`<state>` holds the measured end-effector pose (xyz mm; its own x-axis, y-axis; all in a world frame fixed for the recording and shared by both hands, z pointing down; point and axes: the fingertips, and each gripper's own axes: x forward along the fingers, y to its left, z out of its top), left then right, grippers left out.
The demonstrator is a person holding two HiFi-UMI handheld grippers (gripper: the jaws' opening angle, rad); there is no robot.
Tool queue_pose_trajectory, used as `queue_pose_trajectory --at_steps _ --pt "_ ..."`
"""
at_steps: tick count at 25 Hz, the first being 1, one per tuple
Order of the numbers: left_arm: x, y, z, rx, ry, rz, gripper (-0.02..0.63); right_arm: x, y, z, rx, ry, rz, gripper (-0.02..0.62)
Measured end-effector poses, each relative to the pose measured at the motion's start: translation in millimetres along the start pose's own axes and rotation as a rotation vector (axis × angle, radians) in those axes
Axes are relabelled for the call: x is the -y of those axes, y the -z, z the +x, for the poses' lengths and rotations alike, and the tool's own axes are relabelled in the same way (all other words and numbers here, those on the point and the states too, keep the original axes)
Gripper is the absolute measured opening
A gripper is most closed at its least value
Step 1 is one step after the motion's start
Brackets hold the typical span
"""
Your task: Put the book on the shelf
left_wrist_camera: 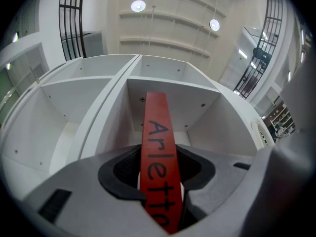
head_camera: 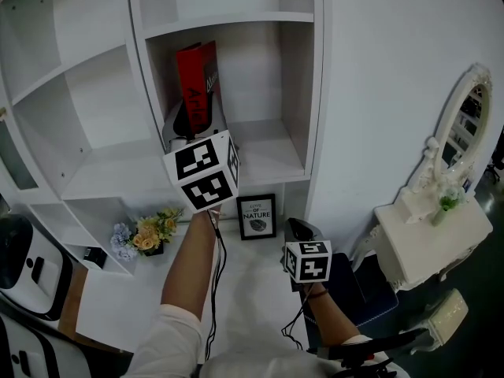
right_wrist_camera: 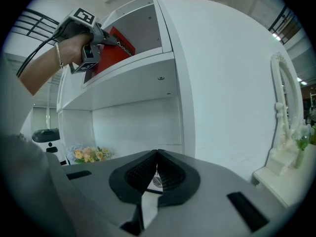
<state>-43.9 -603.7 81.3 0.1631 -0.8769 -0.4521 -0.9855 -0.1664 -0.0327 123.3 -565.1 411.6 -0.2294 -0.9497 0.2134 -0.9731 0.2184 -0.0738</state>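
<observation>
In the shelf [head_camera: 272, 152] at 12 o'clock, the left gripper [left_wrist_camera: 160, 181] clamps the book [head_camera: 197, 85], a grip only its own view shows, while the right gripper [right_wrist_camera: 157, 157], at 5 o'clock, is closed, empty.

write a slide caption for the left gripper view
Left gripper closed on a red book, spine toward the camera, with a white shelf compartment behind it.

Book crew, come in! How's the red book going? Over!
Left gripper shut on red book. Right gripper shut, empty, held low. Book upright inside shelf compartment, not let go. Nothing seen blocking it.
</observation>
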Motion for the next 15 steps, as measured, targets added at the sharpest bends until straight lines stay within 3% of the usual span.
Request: queue_pose_trajectory --at_steps 15 --pt "0 -12 -19 0.015 -0.004 0.024 0.204 -16 2 -14 0.009 -0.019 0.014 0.021"
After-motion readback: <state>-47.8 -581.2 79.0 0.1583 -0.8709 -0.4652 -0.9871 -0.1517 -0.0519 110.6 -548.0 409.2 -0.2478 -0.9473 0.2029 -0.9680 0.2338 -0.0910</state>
